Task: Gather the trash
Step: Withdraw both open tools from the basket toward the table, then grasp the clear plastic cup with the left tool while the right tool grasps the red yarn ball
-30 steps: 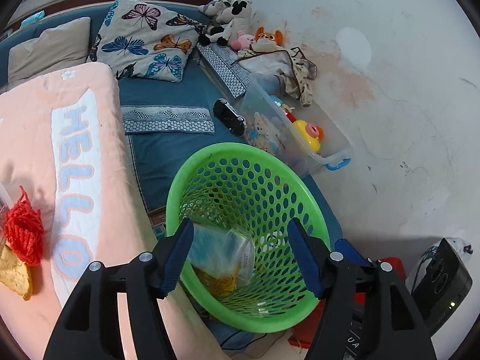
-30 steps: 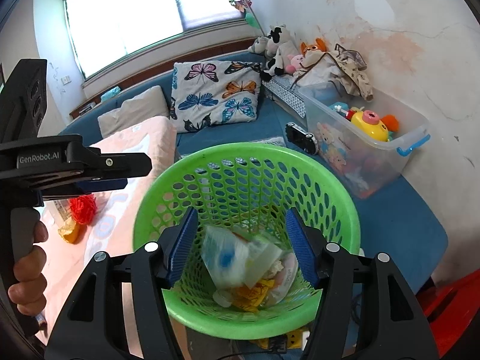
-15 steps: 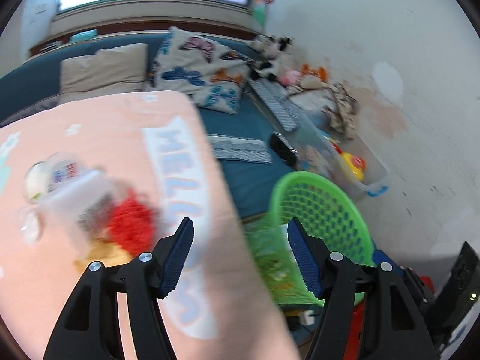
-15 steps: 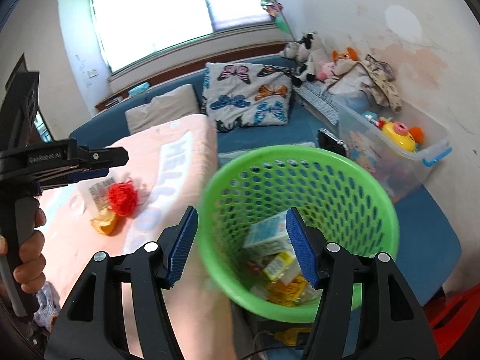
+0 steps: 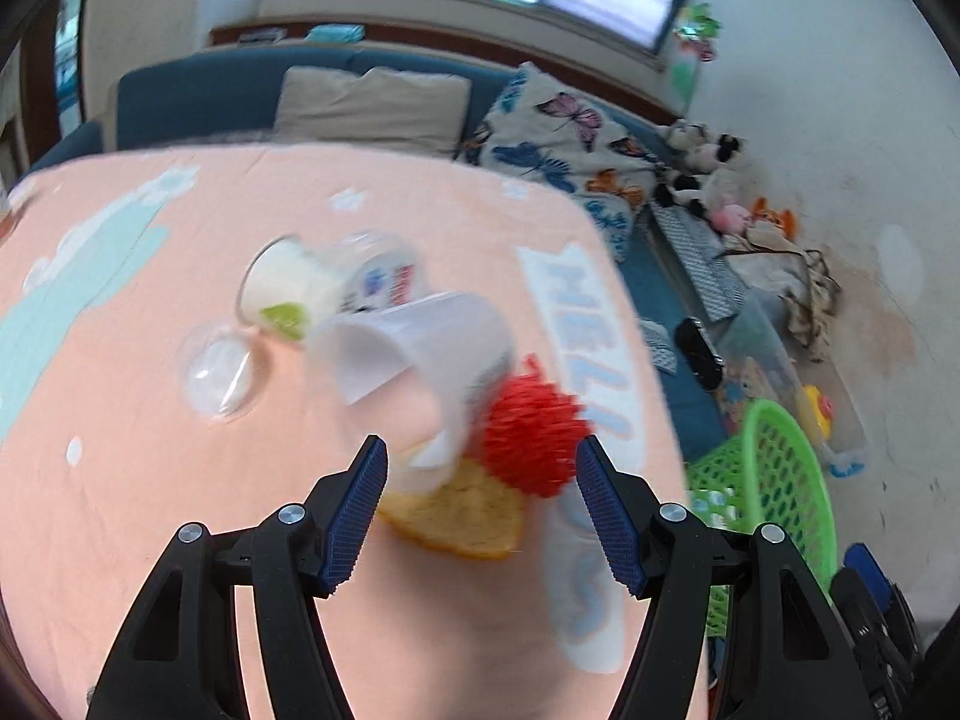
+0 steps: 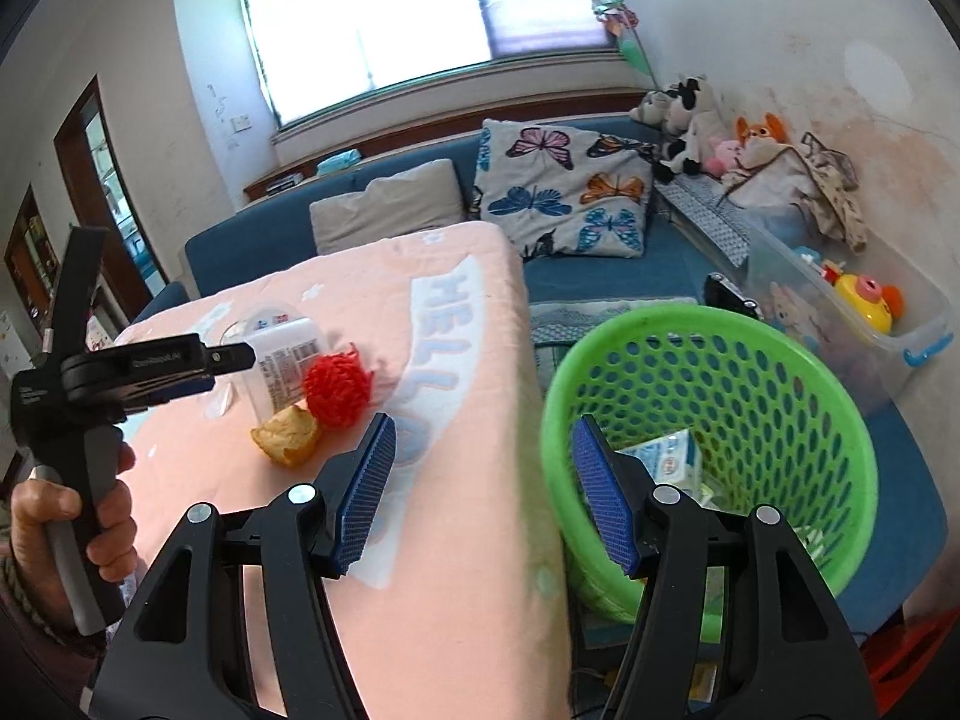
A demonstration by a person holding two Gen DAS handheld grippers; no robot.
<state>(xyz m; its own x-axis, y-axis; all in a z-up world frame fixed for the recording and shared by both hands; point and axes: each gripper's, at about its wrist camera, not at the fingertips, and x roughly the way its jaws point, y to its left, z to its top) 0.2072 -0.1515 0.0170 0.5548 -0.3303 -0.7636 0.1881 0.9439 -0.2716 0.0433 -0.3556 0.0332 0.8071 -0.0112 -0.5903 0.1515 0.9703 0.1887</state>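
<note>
1. Left wrist view: the left gripper (image 5: 480, 480) has its jaws wide apart and empty, aimed down at a cluster of rubbish on the pink cloth (image 5: 120, 480) covering the worktop. I'd judge it is lined up that way to straddle one piece for the next pick.
2. Between the jaws, just ahead of the tips, lies a yellow-orange peel (image 5: 456, 516). Touching it towards the right jaw is a red mesh scrunchy ball (image 5: 531, 441), and a white plastic cup (image 5: 414, 354) on its side leans over towards the left jaw.
3. Further ahead, beyond the cup, sit a small yoghurt-style tub (image 5: 294, 291) tipped over and a clear plastic lid (image 5: 219, 375); motion blur softens them all.
4. Far off past the right jaw stands the green basket (image 5: 780, 480), beside the worktop edge, handy for drops.
5. Right wrist view: the right gripper (image 6: 483, 486) is also spread open with nothing in it, hanging over the worktop edge. The green basket (image 6: 600, 360) sits at and beyond its right jaw, a small carton (image 6: 666, 459) and other scraps already lying inside.
6. Beyond its left jaw, the peel (image 6: 288, 438), red ball (image 6: 336, 387) and labelled cup (image 6: 288, 360) sit together, with the left gripper (image 6: 237, 358) reaching in from the side
</note>
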